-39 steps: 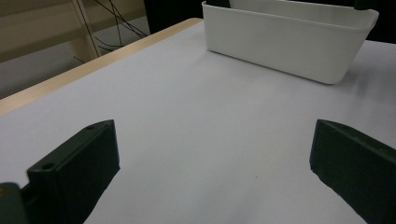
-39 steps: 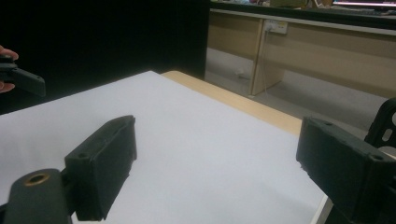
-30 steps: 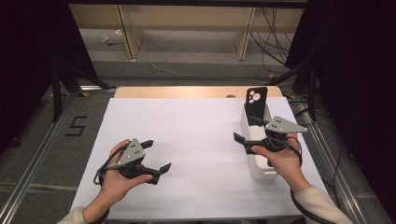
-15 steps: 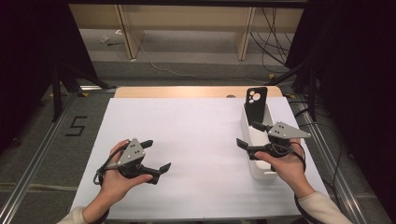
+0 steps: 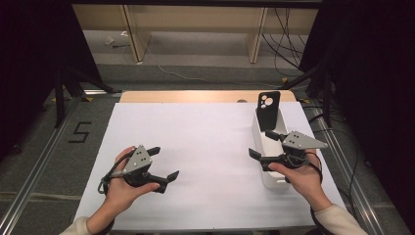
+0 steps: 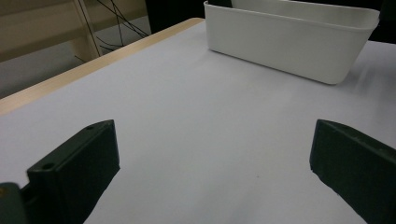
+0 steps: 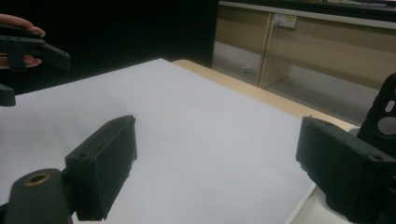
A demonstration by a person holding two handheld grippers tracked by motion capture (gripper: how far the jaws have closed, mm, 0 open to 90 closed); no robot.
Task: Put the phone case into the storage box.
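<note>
A long white bin lies at the right of the white table. A black phone case stands upright at the bin's far end. My right gripper hovers over the bin's near half, jaws wide apart and empty, pointing left. In the right gripper view the gripper is open, with the phone case at the right edge. My left gripper rests open and empty near the table's front left. The left gripper view looks between its open jaws across the sheet toward the bin.
A bare wooden strip edges the table's far side. Metal rails run along both sides, over a grey floor. A wooden frame and cables stand beyond the table. The left hand's gripper appears far off in the right gripper view.
My right gripper has drifted slightly toward the near end of the bin and to the right. The left gripper has stayed in place.
</note>
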